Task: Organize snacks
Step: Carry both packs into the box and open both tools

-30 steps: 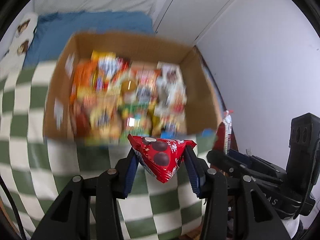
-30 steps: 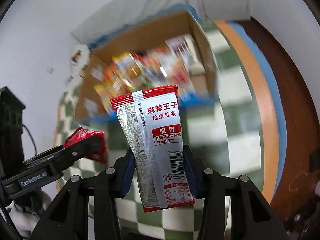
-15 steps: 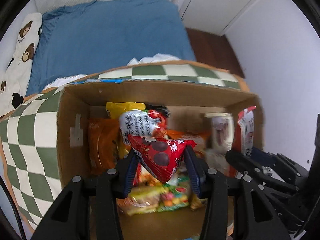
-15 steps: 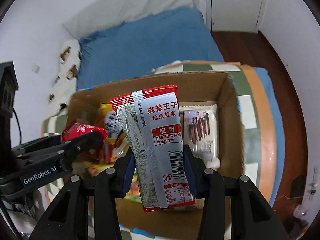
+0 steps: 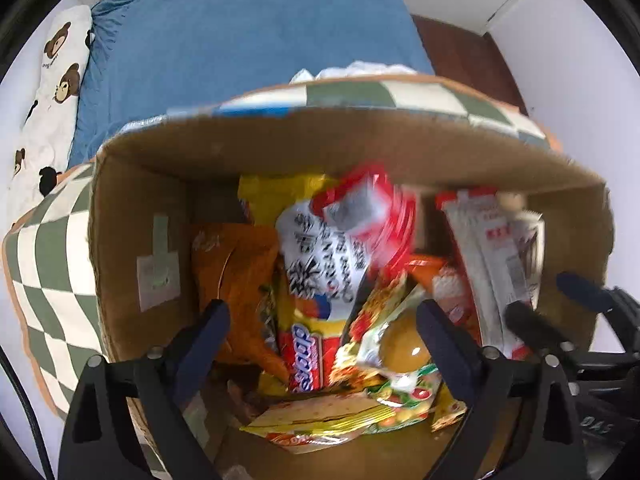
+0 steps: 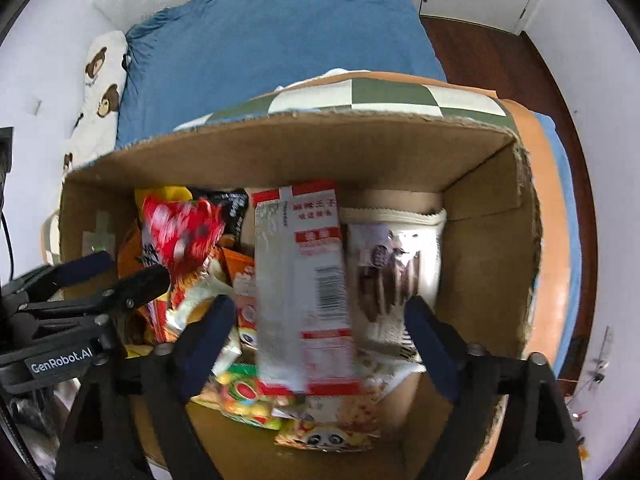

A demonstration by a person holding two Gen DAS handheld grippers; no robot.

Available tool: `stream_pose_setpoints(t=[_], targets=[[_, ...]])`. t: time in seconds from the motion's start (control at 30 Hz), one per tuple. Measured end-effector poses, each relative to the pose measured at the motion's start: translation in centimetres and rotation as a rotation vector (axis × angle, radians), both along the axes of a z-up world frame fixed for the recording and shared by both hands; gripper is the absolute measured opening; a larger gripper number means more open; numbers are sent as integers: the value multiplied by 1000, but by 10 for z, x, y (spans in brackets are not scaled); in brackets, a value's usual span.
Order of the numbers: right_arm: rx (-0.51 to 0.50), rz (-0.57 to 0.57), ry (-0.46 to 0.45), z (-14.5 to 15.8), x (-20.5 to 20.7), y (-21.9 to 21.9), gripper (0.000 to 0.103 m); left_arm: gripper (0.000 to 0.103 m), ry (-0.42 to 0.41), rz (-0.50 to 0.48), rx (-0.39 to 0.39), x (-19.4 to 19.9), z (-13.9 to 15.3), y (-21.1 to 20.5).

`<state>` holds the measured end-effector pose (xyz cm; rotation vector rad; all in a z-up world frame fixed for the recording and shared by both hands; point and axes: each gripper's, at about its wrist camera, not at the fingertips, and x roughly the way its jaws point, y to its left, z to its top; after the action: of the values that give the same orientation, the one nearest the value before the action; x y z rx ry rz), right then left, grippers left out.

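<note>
Because both grippers point straight down over the cardboard box (image 6: 492, 216), each released packet falls among the snacks already there. Blurred in mid-drop, the white-and-red spicy-strip packet (image 6: 308, 288) lies between the right gripper (image 6: 320, 324) jaws, which have just been opening and stand wide, touching nothing. Nearer the box's left wall, the red triangular packet (image 5: 372, 216) drops clear of the left gripper (image 5: 322, 322), whose jaws have likewise just been opening and hold nothing. Under the box lies a green-checked cloth (image 5: 48, 256), beside a blue bed (image 5: 248, 40).
</note>
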<state>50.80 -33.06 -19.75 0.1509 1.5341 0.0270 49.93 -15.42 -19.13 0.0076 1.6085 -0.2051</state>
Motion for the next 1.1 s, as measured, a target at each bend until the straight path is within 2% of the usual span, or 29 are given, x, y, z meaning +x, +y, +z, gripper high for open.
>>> stream_pose_setpoints(t=[0.3,0.5,0.7,0.9,1.1], targets=[[-25,11,-13,8,-25,-6,93,95,-34,31,-15,-29,18,8],[-21,-16,-45,18,-46,-13,93,95,-92,35,-21,-54,37,10],[-36,-14,-111,37,-71,-15,93,95,-196,30,-14,-86,60,11],[-70,-9,-232,75,-110,-14,93,95,-325,34,-12,-121,91,15],[-77,-13,-335,109,-156,-11,94,95,-452,24,2,-175,123,16]])
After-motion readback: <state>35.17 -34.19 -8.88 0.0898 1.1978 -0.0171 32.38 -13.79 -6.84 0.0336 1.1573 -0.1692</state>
